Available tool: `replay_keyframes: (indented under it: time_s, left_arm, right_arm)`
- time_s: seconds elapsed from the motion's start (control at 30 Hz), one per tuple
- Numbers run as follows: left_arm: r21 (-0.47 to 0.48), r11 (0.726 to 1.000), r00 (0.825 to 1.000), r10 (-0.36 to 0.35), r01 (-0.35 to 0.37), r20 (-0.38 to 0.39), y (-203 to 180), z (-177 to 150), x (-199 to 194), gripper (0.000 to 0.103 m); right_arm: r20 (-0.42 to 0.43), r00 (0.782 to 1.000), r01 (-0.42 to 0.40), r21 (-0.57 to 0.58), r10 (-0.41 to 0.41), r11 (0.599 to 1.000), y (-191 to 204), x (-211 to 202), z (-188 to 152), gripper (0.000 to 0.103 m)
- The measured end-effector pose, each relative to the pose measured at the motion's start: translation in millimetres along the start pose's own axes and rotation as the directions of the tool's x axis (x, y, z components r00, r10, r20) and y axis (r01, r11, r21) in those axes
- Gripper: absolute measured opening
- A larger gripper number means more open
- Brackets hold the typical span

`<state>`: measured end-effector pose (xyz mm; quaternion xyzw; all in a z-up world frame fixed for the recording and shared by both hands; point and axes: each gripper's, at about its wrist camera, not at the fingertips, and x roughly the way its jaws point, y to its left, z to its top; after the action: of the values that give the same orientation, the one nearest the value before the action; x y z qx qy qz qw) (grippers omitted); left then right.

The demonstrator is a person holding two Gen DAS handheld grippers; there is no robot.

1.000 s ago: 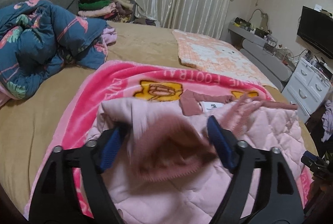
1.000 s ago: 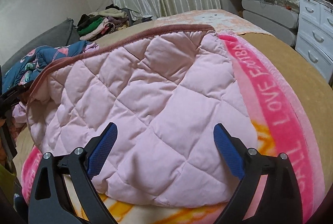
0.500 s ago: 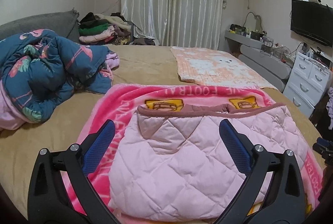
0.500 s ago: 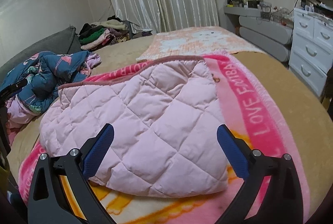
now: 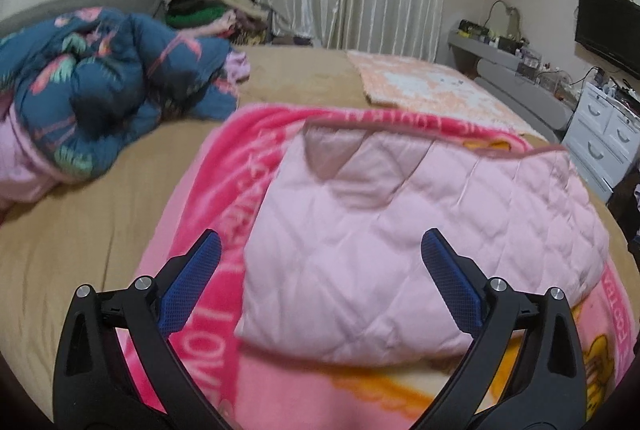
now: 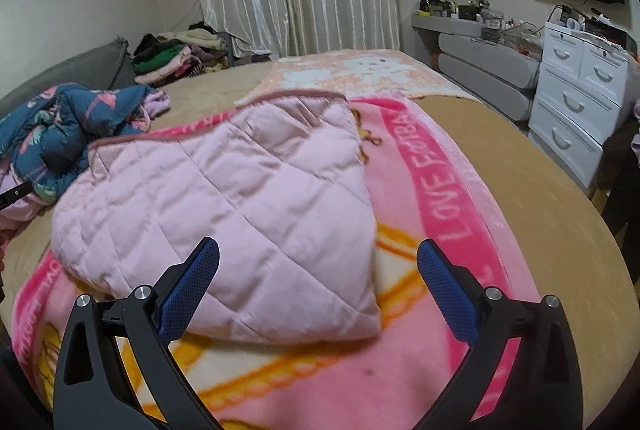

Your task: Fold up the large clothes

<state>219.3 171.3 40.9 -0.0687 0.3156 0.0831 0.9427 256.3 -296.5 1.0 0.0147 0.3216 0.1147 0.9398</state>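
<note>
A pale pink quilted garment point(image 5: 420, 238) lies folded flat on a bright pink printed blanket point(image 5: 248, 166) spread on the bed; its dusty-pink ribbed trim runs along the far edge. It also shows in the right wrist view point(image 6: 224, 214). My left gripper point(image 5: 320, 270) is open and empty, held above the garment's near left corner. My right gripper point(image 6: 318, 276) is open and empty, held above the garment's near right corner and the blanket point(image 6: 448, 190).
A crumpled blue flamingo-print duvet point(image 5: 100, 90) lies at the left of the tan bed point(image 5: 80, 230). An orange-and-white blanket point(image 5: 432, 90) lies at the far side. Piled clothes point(image 6: 172, 62) sit by the curtain. White drawers point(image 6: 580, 98) stand at the right.
The left gripper let go of the ribbed trim; the garment now lies folded flat. Both grippers have drawn back and up from it, still open.
</note>
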Motion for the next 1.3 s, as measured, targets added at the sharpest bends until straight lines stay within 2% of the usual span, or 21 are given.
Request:
replay_keyframes:
  time_s: [0.13,0.27,0.4,0.57,0.6,0.63,0.67,0.7,0.77,0.8,0.87,0.9,1.0,1.07,1.3]
  left_arm:
    - [-0.024,1.000,0.999,-0.007,0.006,-0.031,16,-21,7,0.094]
    - [-0.093,0.993,0.994,-0.077,0.071,-0.071,28,-41,20,0.094]
    - [-0.143,0.986,0.989,-0.106,0.090,-0.106,33,-52,38,0.094]
    - [-0.152,0.984,0.986,-0.112,0.093,-0.126,29,-59,61,0.094]
    - [-0.148,0.986,0.989,-0.095,0.077,-0.117,27,-60,64,0.091]
    - [-0.144,0.987,0.990,-0.083,0.067,-0.113,25,-60,66,0.085]
    - [-0.145,0.988,0.991,-0.067,0.050,-0.115,22,-60,69,0.071]
    - [-0.147,0.988,0.992,-0.058,0.041,-0.114,21,-59,70,0.063]
    - [-0.149,0.988,0.993,-0.053,0.036,-0.108,17,-54,72,0.035]
    - [-0.148,0.989,0.993,-0.049,0.033,-0.106,16,-51,72,0.024]
    - [-0.136,0.990,0.995,-0.041,0.028,-0.095,12,-40,71,0.020]
    - [-0.133,0.991,0.996,-0.034,0.023,-0.088,11,-30,71,0.019]
    - [-0.142,0.990,0.997,-0.029,0.019,-0.070,12,-8,75,0.019]
    - [-0.140,0.990,0.998,-0.019,0.010,-0.063,11,4,80,0.019]
    - [-0.128,0.991,0.994,0.022,-0.035,-0.102,6,14,109,0.019]
  right_arm:
    - [-0.033,0.999,0.012,0.014,-0.012,1.000,-10,7,-16,0.099]
    - [-0.065,0.998,0.006,0.013,-0.005,1.000,-12,21,-28,0.099]
    - [-0.080,0.997,-0.011,-0.005,0.010,1.000,-9,40,-35,0.099]
    - [-0.070,0.998,0.006,-0.026,-0.007,1.000,-9,67,-31,0.098]
    - [-0.069,0.998,-0.007,-0.021,0.005,1.000,-10,71,-29,0.098]
    - [-0.066,0.997,-0.030,-0.019,0.029,0.999,-10,76,-27,0.090]
    - [-0.074,0.996,-0.060,-0.019,0.059,0.998,-10,80,-25,0.063]
    - [-0.091,0.992,-0.083,-0.015,0.081,0.996,-9,85,-22,0.055]
    - [-0.086,0.993,-0.077,-0.032,0.074,0.996,-2,86,-14,0.035]
    - [-0.079,0.994,-0.074,-0.040,0.070,0.996,2,86,-8,0.031]
    - [-0.060,0.996,-0.061,-0.039,0.059,0.997,5,82,10,0.016]
    - [-0.048,0.998,-0.043,-0.033,0.041,0.999,4,81,18,0.012]
    - [-0.017,0.998,-0.060,0.013,0.060,0.998,0,83,50,0.013]
    - [-0.011,0.999,-0.035,0.003,0.035,0.999,3,93,65,0.012]
    - [-0.087,0.996,0.028,0.035,-0.025,0.999,1,135,74,0.012]
